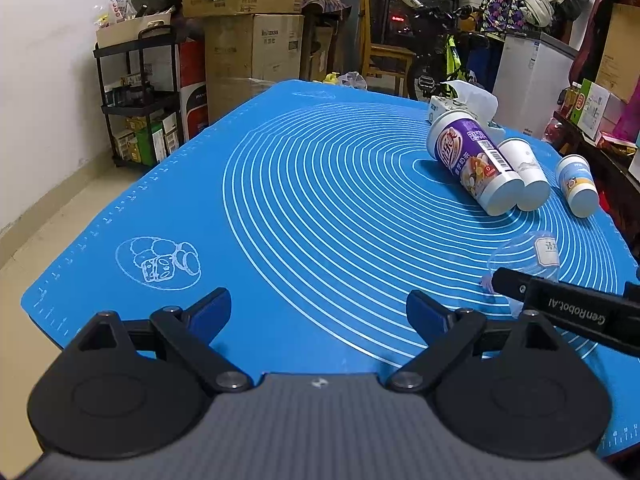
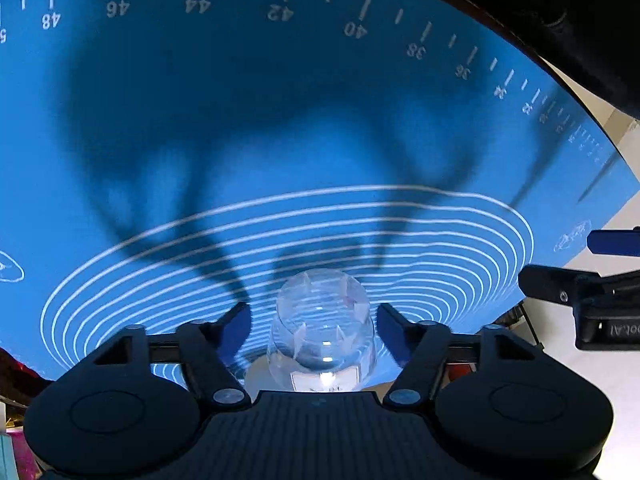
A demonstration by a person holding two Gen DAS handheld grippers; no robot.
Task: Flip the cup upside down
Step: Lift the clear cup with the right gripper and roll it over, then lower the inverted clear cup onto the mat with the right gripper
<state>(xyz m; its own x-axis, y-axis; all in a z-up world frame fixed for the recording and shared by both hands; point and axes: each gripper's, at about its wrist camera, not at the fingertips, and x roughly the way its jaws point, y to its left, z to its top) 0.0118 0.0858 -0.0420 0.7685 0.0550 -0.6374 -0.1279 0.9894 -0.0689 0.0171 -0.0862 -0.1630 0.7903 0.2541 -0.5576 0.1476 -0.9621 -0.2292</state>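
A clear plastic cup (image 2: 324, 328) with a white label sits between the open fingers of my right gripper (image 2: 314, 322), which points down at the blue mat (image 2: 240, 100); the fingers stand apart from its sides. In the left wrist view the same cup (image 1: 528, 256) shows at the right, just beyond the right gripper's black finger (image 1: 560, 304). My left gripper (image 1: 319, 308) is open and empty, low over the mat's near edge (image 1: 280, 220).
Three paper cups lie on their sides at the far right of the mat: a purple one (image 1: 472, 160), a white one (image 1: 524, 172) and a small one (image 1: 576, 184). A tissue box (image 1: 464, 100) sits behind them. Shelves and cartons stand beyond the table.
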